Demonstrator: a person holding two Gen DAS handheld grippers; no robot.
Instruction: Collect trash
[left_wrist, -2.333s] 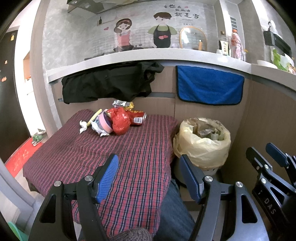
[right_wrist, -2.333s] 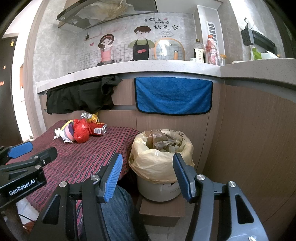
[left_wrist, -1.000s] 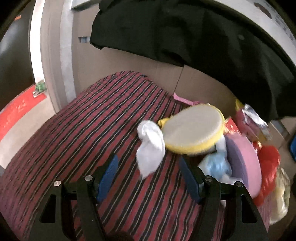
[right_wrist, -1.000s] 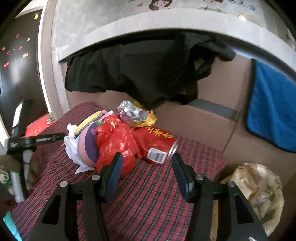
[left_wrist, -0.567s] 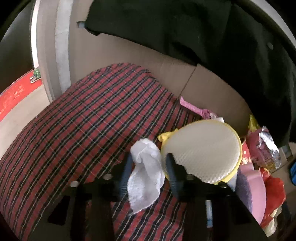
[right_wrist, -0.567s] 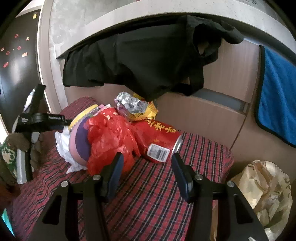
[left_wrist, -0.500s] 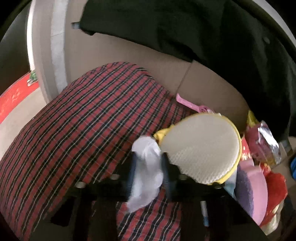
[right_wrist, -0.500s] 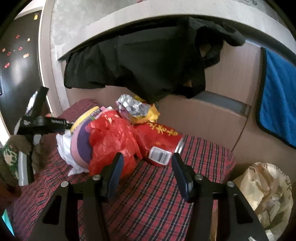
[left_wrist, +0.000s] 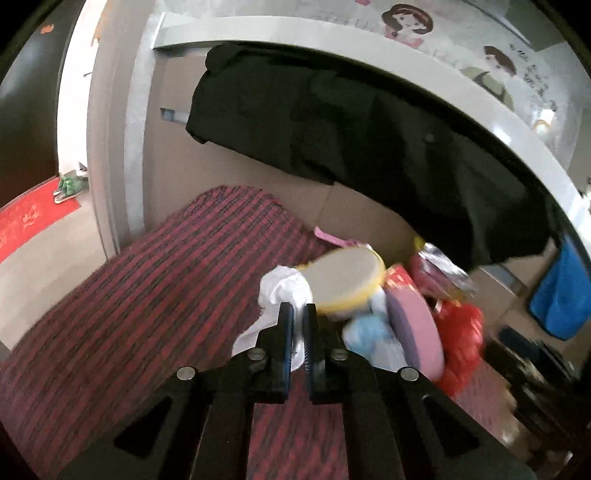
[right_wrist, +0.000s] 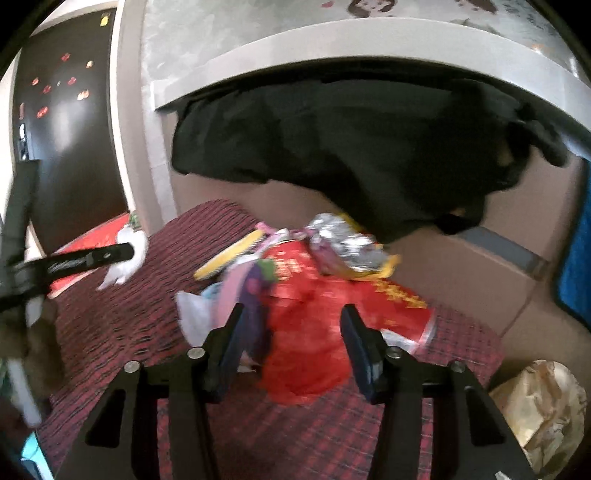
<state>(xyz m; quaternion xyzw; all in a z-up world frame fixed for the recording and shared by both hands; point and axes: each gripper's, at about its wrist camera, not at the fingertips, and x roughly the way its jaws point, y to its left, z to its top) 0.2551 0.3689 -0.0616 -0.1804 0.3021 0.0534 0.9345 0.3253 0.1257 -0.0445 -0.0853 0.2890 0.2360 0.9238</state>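
Observation:
My left gripper (left_wrist: 297, 314) is shut on a white crumpled tissue (left_wrist: 281, 291) and holds it just left of the trash pile on the red plaid cloth (left_wrist: 155, 314). It also shows in the right wrist view (right_wrist: 127, 254), lifted off the cloth. The pile holds a yellow-rimmed round lid (left_wrist: 345, 280), a pink and purple disc (left_wrist: 415, 328), a red plastic bag (right_wrist: 306, 354), a red can (right_wrist: 399, 306) and a foil wrapper (right_wrist: 343, 243). My right gripper (right_wrist: 291, 339) is open, its fingers either side of the red bag.
A black garment (left_wrist: 369, 140) hangs from the grey counter edge above the pile. A bin lined with a yellow bag (right_wrist: 543, 410) full of trash stands at the lower right. A blue towel (left_wrist: 561, 295) hangs at the right. A red mat (left_wrist: 29, 221) lies on the floor at left.
My left gripper has shut on the white tissue and lifted it away from the pile. My right gripper has moved closer to the red bag and stays open.

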